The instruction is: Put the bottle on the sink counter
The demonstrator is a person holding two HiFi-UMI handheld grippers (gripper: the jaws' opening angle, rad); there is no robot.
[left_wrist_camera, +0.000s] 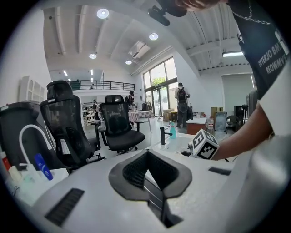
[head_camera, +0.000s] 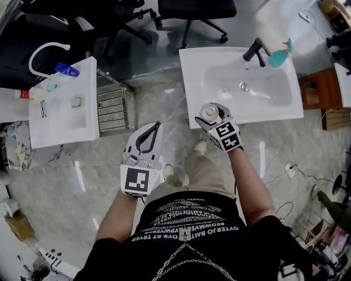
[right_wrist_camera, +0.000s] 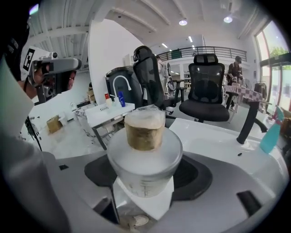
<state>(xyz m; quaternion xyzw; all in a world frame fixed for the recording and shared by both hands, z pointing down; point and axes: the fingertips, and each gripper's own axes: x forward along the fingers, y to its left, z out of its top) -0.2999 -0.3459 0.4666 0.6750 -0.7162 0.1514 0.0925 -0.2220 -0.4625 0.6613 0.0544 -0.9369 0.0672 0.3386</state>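
The bottle is frosted white with a tan cap under a clear cover. My right gripper is shut on it and holds it upright over the front left edge of the white sink counter. In the right gripper view the bottle fills the space between the dark pads, and the counter lies just beyond it. My left gripper hangs to the left over the marble floor, shut and holding nothing. In its own view the left gripper shows its jaws closed.
The basin has a black faucet and a teal spray bottle at its back. A second white sink counter at the left carries a white faucet and a blue bottle. Office chairs stand behind, and a wooden cabinet stands at the right.
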